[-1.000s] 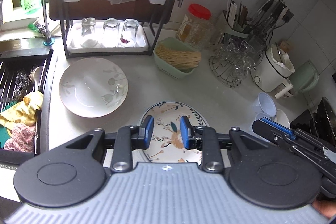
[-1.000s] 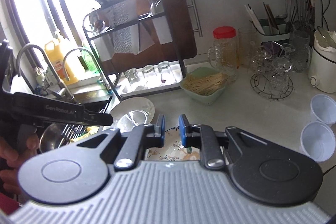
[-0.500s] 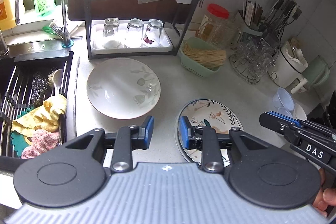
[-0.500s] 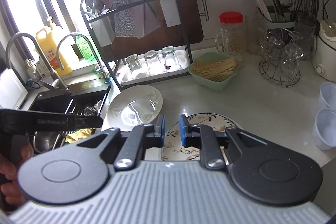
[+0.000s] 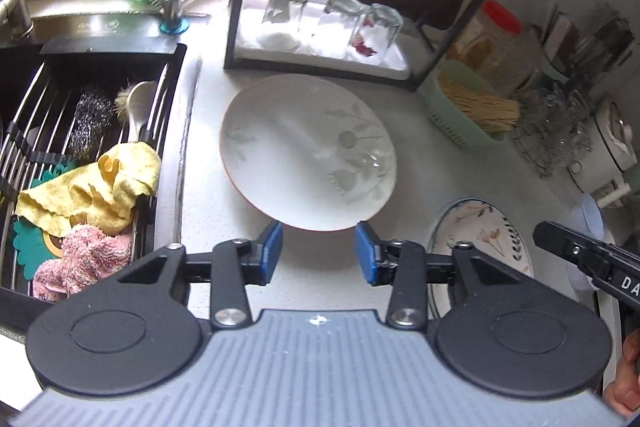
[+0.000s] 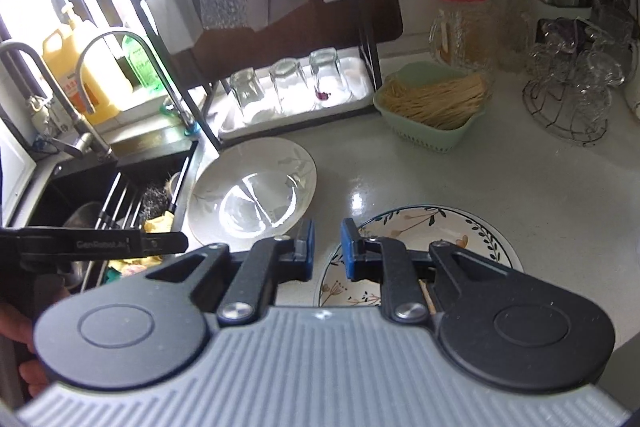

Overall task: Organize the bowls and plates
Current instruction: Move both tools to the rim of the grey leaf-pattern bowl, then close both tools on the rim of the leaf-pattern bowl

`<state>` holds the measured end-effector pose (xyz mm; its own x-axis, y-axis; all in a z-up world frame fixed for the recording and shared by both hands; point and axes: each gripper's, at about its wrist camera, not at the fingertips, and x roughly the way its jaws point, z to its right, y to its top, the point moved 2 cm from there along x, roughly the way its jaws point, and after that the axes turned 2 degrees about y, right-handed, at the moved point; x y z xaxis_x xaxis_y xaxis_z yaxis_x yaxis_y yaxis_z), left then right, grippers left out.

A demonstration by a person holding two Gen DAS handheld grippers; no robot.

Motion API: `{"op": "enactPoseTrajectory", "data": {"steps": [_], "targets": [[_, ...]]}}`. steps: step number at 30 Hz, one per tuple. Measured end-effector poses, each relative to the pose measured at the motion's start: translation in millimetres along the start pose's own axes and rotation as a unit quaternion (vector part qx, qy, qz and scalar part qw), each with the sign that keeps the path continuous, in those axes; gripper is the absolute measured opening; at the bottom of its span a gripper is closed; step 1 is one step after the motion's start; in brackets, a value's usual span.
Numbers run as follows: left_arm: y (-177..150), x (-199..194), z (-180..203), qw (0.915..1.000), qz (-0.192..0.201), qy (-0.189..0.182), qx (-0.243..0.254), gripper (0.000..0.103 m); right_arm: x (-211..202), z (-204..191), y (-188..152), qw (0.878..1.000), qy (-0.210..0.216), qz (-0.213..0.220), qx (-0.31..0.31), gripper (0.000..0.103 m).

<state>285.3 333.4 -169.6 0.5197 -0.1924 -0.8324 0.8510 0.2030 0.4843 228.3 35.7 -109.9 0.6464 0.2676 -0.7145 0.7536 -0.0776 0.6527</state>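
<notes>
Plates lie side by side on your pale desk: the wide white plate with faint grey-green leaf print (image 5: 308,151) sits near the desk's sink-side edge, in front of the black wire drying rack (image 5: 236,7), and the round plate with a dark rim and painted flowers (image 6: 424,247) lies apart from it, toward the front edge. The rack's white tray holds three clear glasses turned upside down (image 5: 336,19). Next to it the mint-green plastic basket (image 6: 432,131) is filled with pale wooden sticks. In the black sink (image 5: 56,99), a yellow cloth (image 5: 92,187), a pink cloth (image 5: 84,255) and a steel scourer (image 5: 90,115) lie on the rack bars.

Your left gripper (image 5: 319,250) now faces the white plate's near rim, where half a second ago it pointed between the two plates; its jaws have spread wide and hold nothing. Your right gripper (image 6: 327,247) has its jaws only narrowly parted, empty, above the flowered plate's left rim, much as before.
</notes>
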Motion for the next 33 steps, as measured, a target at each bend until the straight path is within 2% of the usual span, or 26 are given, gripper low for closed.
{"op": "enactPoseTrajectory", "data": {"steps": [2,4,5,9,14,15,16,17,18,21,25,30,33], "targets": [[5.0,15.2,-6.5,0.9999,-0.004,0.013,-0.010,0.051,15.1,6.2,4.0,1.000,0.011,-0.009,0.003,0.020],[11.8,28.3,-11.9,0.9994,-0.008,0.024,-0.022,0.051,32.2,13.6,8.4,1.000,0.023,-0.013,0.016,0.050],[15.5,33.8,-14.4,0.9993,-0.008,0.025,-0.026,0.051,40.6,16.1,11.3,0.999,0.032,-0.012,0.018,0.051],[33.3,57.2,-24.0,0.9983,-0.005,0.046,-0.035,0.051,79.2,20.3,22.4,0.998,0.057,-0.018,0.009,0.050],[51.8,76.7,-35.7,0.9978,0.006,0.053,-0.040,0.051,126.3,19.4,34.9,0.996,0.080,-0.046,0.023,0.049],[54.5,80.3,-37.7,0.9977,0.007,0.055,-0.039,0.051,134.4,18.4,37.1,0.995,0.084,-0.050,0.025,0.045],[56.7,84.3,-39.8,0.9977,0.006,0.056,-0.037,0.051,141.5,18.1,38.9,0.994,0.089,-0.054,0.030,0.036],[58.0,88.1,-41.7,0.9977,0.004,0.057,-0.037,0.051,148.6,18.1,40.1,0.994,0.090,-0.060,0.033,0.030],[59.2,92.0,-43.6,0.9976,0.002,0.058,-0.038,0.050,156.7,18.2,40.4,0.993,0.087,-0.068,0.034,0.024],[60.5,98.7,-44.2,0.9979,0.003,0.056,-0.034,0.040,173.8,21.1,40.9,0.990,0.098,-0.087,0.048,0.022],[62.1,105.5,-43.2,0.9970,0.007,0.075,-0.015,0.029,185.7,22.1,42.6,0.988,0.106,-0.095,0.058,0.018],[64.6,112.9,-52.6,0.9978,0.007,0.063,-0.018,0.022,199.7,20.4,42.0,0.987,0.106,-0.112,0.051,0.013],[65.3,117.2,-53.6,0.9981,0.015,0.057,-0.016,0.023,206.8,21.3,39.8,0.984,0.116,-0.122,0.061,0.013]]}}
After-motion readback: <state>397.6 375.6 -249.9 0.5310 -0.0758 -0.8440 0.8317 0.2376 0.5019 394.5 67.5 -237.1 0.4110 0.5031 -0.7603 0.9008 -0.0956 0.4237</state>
